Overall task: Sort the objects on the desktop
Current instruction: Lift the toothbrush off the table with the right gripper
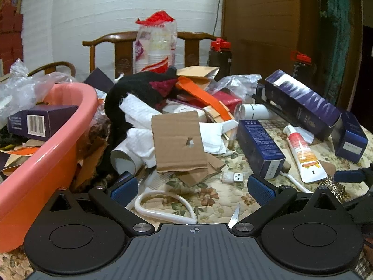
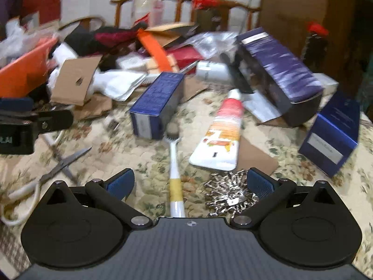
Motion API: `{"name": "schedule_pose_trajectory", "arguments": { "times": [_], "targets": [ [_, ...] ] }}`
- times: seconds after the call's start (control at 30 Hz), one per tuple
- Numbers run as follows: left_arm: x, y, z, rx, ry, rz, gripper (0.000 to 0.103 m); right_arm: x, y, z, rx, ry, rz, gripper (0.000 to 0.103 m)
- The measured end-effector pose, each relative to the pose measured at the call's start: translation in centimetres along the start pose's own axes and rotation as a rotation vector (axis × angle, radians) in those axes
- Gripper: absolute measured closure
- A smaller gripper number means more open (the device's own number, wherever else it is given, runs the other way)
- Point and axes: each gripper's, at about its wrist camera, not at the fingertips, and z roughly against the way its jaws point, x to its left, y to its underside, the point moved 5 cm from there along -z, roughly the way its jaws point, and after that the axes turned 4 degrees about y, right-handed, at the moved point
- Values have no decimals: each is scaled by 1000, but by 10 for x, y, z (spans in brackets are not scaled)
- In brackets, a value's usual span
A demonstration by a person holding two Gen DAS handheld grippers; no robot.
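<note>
Your right gripper (image 2: pixel 190 183) gapes over the toothbrush (image 2: pixel 175 170) at 12 o'clock, ready to grab; left gripper (image 1: pixel 191 186) open, empty

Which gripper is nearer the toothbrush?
Right. The right gripper straddles the toothbrush handle, fingers open and not touching. The left gripper sits off to its left, above the scissors.

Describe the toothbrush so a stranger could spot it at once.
Start at the floral quilted tablecloth, near the upright blue rectangular carton. Just in front of that carton lies a white plastic toothbrush with a yellow band, bristles toward the carton. It is thinner than the white-and-red tube beside it.
</note>
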Motion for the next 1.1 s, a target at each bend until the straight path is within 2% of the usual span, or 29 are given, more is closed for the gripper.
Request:
{"name": "schedule_pose_trajectory", "arguments": {
  "times": [0.1,0.17,0.2,0.23,0.33,0.53,0.7,0.93,1.03,1.1],
  "targets": [
    [0,1,0,-1,-1,-1,0,6,-1,3,0,-10,18,9],
    [0,1,0,0,0,1,0,7,-3,4,-22,-12,24,31],
    [0,1,0,1,-1,2,0,7,-5,6,-29,-8,25,62],
    [0,0,0,1,-3,5,0,6,-7,7,-19,-10,22,90],
    [1,0,1,-3,-4,7,0,-3,-9,5,25,-76,-29,92],
    [-2,1,-1,-4,-4,-1,0,-15,-13,7,40,-99,-91,92],
    [-12,-7,2,-29,-14,-22,0,-30,-19,15,16,-136,-175,92],
    [-53,-33,-20,-20,-82,-145,0,-41,-20,13,25,-87,-213,92],
    [-63,-45,-39,-24,-137,-157,0,-41,-18,11,30,-69,-204,92],
    [-67,-51,-51,-8,-135,-167,0,-41,-17,11,28,-70,-204,92]
  ]
}}
